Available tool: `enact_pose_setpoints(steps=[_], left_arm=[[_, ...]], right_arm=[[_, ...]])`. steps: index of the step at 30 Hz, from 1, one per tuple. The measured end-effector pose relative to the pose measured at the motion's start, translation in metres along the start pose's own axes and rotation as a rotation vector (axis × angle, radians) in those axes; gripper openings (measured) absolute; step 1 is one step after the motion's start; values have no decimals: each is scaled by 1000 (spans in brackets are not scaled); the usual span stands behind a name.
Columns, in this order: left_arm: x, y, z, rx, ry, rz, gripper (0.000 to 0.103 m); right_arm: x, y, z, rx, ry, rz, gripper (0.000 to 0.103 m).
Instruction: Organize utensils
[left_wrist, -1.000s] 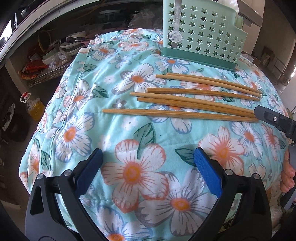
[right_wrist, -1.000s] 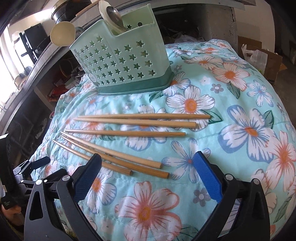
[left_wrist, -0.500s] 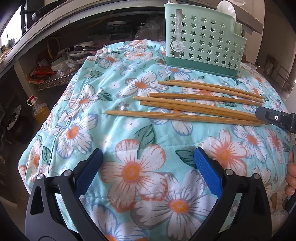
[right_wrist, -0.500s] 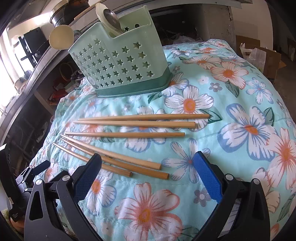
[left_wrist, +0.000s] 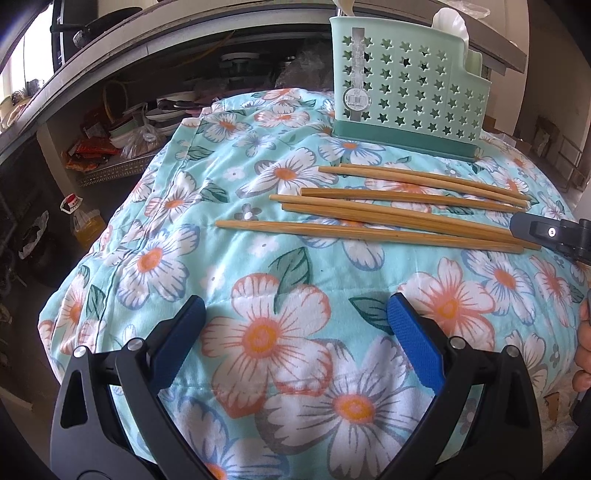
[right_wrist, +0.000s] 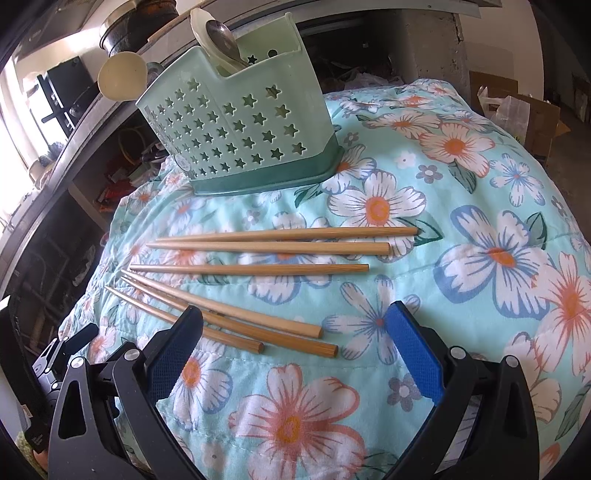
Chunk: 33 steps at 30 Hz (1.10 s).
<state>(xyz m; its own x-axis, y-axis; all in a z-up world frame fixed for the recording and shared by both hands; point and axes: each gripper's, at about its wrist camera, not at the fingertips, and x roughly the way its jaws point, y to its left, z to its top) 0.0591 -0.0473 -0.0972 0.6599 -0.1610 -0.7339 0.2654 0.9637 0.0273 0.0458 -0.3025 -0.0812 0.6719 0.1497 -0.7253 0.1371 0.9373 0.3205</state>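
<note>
Between my left gripper (left_wrist: 295, 314) and its spread blue pads lies only flowered turquoise quilted cloth (left_wrist: 266, 332); the jaws stand released and hold nothing. Ahead of it, six tapered bamboo chopsticks (left_wrist: 369, 230) lie loosely fanned across the cloth, their thin tips toward the right, where a dark finger of my right gripper (left_wrist: 550, 234) pokes in just beside the nearest stick's tip. Behind them stands the mint-green plastic utensil caddy with star-shaped holes (left_wrist: 406, 92), close to the far edge of the cloth, with bare cloth all around its base. To the left, the cloth rolls off into a drop, with cluttered shelves (left_wrist: 122, 136) beyond.

From the right wrist view, my right gripper (right_wrist: 295, 332) is also released and empty; the butt ends of the three nearer chopsticks (right_wrist: 236, 325) lie between its fingers, one passing under the left pad. Open cloth stretches to the right. A metal spoon (right_wrist: 221, 35) and cream plastic ladle (right_wrist: 123, 75) rise from the caddy (right_wrist: 236, 133).
</note>
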Motion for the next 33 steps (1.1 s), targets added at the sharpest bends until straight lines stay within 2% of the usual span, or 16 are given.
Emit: enact_pose_setpoints(steps=[8,21,30,33], left_arm=[[0,-2,2,6,-10,15,96],[3,0,3,-9,-7,-5,96],[2,0,3,-10,-5,-8,96],[4,2,6,-13,10,-32,96]], right_arm=[[0,2,0,-4,0,-5,97],[1,3,-1,-3,-1,-8,97],[-2,-2,1,6,1,21,97],[-2,-5,2,4,12,41,97]])
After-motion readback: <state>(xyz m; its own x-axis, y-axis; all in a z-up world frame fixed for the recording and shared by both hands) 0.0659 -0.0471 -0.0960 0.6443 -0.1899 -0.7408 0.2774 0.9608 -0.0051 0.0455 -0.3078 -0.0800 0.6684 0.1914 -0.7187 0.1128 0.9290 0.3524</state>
